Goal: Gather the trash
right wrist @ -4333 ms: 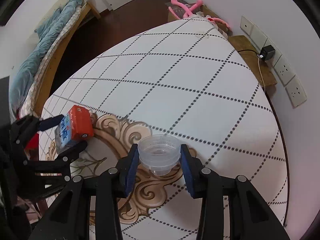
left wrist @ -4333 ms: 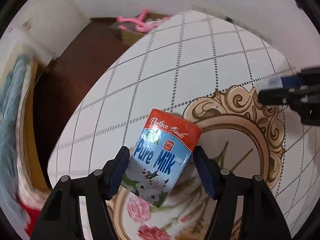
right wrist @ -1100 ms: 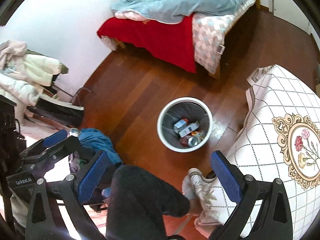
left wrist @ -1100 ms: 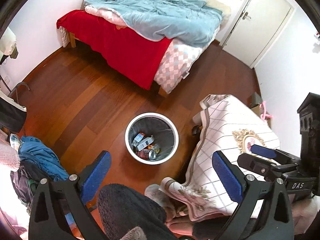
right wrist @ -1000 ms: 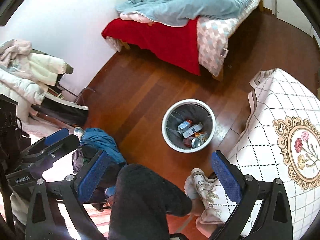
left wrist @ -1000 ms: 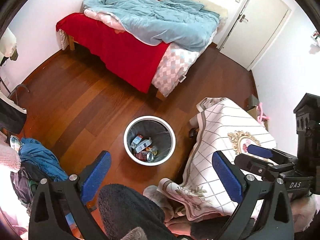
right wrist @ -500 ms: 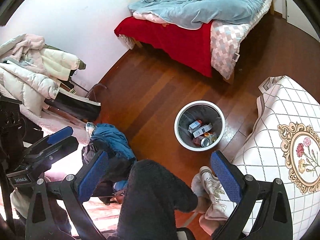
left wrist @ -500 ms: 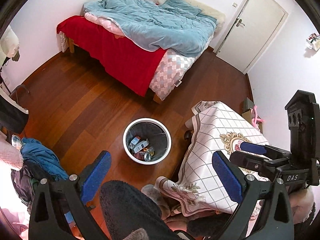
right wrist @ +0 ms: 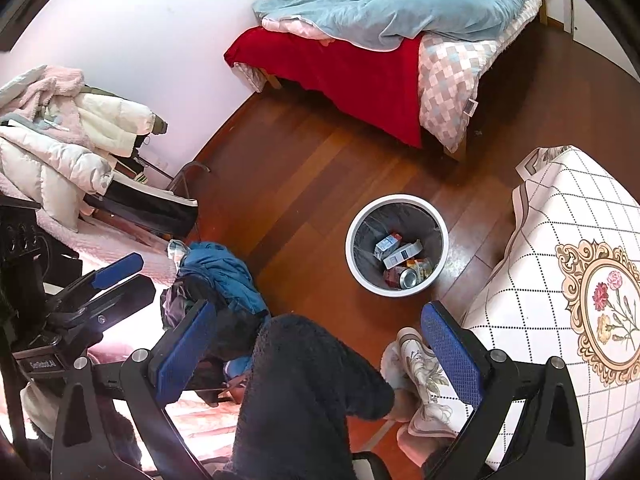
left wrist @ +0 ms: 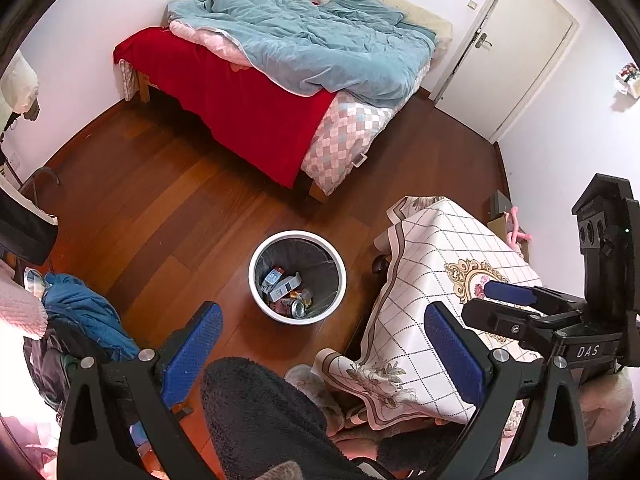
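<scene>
Hovering high over the white bin [left wrist: 297, 278], both the left gripper [left wrist: 320, 344] and right gripper [right wrist: 316, 340] gape empty; cartons and cans [right wrist: 402, 262] lie inside; the tablecloth [right wrist: 560, 240] shows nothing left, so collection looks finished.

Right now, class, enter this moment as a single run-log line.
left gripper: open, empty | right gripper: open, empty | trash bin: on wood floor, holds cartons and cans | tablecloth: no trash visible

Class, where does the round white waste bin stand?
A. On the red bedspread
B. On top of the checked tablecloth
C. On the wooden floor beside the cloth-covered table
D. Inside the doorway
C: the round white waste bin stands on the wooden floor, next to the cloth-covered table.
</scene>
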Demonstrator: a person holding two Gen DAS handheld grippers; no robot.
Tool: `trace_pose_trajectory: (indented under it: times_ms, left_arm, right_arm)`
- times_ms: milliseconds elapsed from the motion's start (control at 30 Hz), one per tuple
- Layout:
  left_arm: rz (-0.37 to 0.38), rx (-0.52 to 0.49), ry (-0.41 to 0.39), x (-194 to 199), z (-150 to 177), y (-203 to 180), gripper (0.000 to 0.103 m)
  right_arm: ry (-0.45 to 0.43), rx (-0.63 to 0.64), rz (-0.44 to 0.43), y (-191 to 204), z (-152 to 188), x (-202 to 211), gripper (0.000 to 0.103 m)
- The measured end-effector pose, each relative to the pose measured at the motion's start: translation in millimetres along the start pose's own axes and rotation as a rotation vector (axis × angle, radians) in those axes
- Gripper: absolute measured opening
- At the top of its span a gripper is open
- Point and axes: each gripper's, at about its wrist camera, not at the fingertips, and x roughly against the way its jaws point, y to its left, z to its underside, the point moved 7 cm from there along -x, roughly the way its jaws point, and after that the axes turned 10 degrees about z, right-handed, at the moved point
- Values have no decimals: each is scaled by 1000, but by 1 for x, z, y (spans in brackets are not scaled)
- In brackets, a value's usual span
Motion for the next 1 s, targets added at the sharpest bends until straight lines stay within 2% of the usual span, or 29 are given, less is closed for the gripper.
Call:
trace_pose_trajectory:
  times_ms: [1000]
  left_arm:
    - [-2,4,15,-5,4,5,103]
  right_arm:
    - [12,17,-2,3,3,-1,103]
